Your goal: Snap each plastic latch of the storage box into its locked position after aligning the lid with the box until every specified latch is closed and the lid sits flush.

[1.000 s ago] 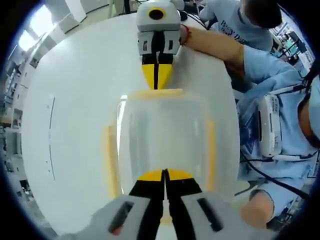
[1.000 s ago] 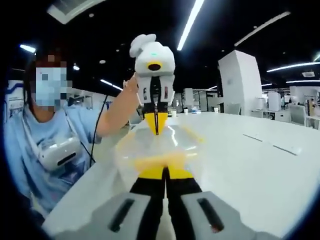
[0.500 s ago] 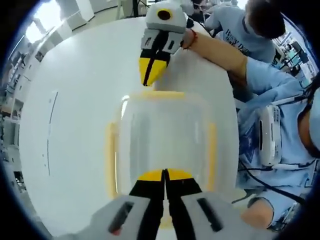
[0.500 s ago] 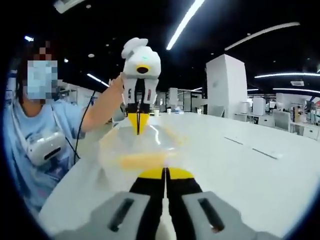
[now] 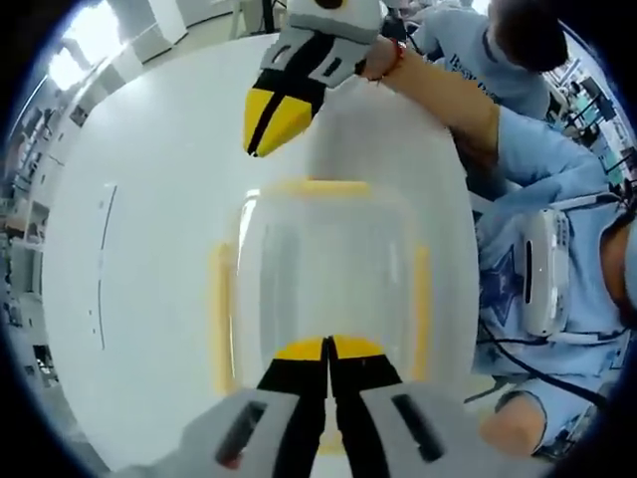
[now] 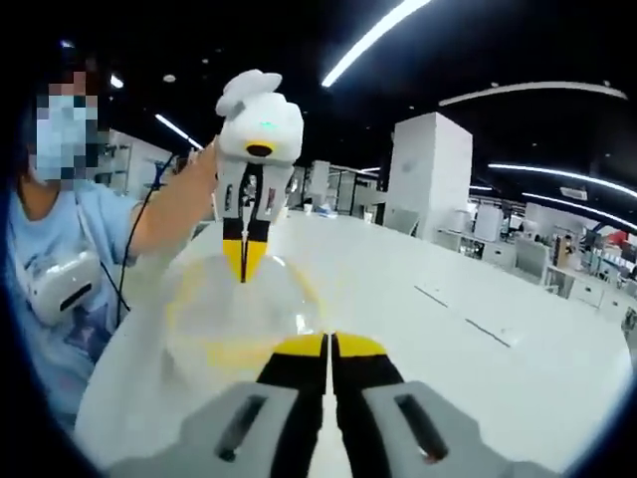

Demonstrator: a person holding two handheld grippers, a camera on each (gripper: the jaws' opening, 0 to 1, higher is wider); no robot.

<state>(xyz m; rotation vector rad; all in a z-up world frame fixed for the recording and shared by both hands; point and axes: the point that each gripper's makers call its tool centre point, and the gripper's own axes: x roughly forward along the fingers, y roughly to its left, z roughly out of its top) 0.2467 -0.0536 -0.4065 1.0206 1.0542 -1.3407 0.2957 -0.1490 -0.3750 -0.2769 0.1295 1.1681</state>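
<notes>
On a white table [image 5: 149, 199] under ceiling strip lights [image 6: 378, 35], clear storage box [image 5: 323, 279], both hand-held grippers closed, empty

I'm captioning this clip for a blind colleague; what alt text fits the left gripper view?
A clear storage box with yellow latches sits on a white table, seen from above. The left gripper, jaws shut, rests at the box's near edge; the right gripper, also shut, hangs above the table beyond the far edge.
</notes>
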